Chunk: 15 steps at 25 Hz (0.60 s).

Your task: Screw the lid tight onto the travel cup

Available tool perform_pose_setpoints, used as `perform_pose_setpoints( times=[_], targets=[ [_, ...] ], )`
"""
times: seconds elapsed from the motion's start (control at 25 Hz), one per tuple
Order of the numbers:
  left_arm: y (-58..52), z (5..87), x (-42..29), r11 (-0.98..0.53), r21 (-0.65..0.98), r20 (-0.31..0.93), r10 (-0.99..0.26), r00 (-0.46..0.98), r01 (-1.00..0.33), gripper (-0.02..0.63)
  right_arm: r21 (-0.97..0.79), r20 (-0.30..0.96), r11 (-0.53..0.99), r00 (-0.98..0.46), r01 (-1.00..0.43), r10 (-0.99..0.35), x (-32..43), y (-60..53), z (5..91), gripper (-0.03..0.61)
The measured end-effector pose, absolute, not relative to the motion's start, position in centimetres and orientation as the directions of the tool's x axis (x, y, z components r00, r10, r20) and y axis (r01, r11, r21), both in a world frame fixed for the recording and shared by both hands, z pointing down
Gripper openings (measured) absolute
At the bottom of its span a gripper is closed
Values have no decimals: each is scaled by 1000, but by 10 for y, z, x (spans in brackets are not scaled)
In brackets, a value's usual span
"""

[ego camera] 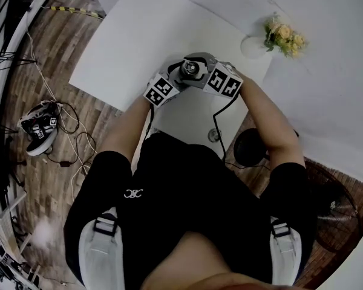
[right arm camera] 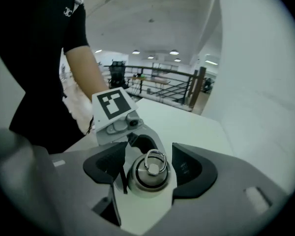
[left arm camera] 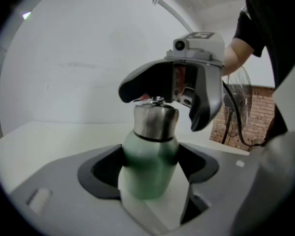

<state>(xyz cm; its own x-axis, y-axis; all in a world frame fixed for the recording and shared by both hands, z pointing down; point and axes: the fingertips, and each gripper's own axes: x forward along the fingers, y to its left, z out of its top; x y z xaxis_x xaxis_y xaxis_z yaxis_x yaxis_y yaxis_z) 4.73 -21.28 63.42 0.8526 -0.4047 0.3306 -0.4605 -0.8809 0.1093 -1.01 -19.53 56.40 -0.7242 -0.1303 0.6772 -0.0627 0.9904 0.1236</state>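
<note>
White table [ego camera: 133, 41] bears a vase of yellow flowers [ego camera: 254, 47] near one corner

The right gripper [right arm camera: 148, 167] points down at a steel lid [right arm camera: 143, 181] with a wire ring [right arm camera: 156, 160] lying on top, its two dark jaws spread either side of the lid without pressing on it; the cup beneath is hidden. From the far side the left gripper [right arm camera: 142, 149], marker cube [right arm camera: 112, 104] uppermost, reaches in below the lid, held by a person's bare forearm [right arm camera: 86, 77]. Beyond lie a white table [right arm camera: 196, 127] and a railing [right arm camera: 157, 85].
</note>
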Motion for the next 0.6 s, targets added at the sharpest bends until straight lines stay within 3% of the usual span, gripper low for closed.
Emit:
perform_pose_setpoints(
  times=[0.16,0.28,0.36,0.44,0.6],
  targets=[
    [-214,634,48,-884,109,332,-399,855,-455,407,125,848,966,-530,226,14,-4,-194,583,276],
    [-212,632,48,-886,110,334,-393,857,-450,407,45,919,942,-384,332,92,-4,-186,595,272],
    [-212,631,48,-887,112,331,-393,858,-449,405,13,925,943,-363,333,116,-6,-184,599,265],
    [-212,630,47,-885,110,328,-397,857,-452,407,14,897,961,-429,277,111,-9,-187,598,265],
    [-211,630,45,-887,100,327,-399,857,-451,407,92,809,990,-588,107,-11,-18,-194,593,259]
  ],
)
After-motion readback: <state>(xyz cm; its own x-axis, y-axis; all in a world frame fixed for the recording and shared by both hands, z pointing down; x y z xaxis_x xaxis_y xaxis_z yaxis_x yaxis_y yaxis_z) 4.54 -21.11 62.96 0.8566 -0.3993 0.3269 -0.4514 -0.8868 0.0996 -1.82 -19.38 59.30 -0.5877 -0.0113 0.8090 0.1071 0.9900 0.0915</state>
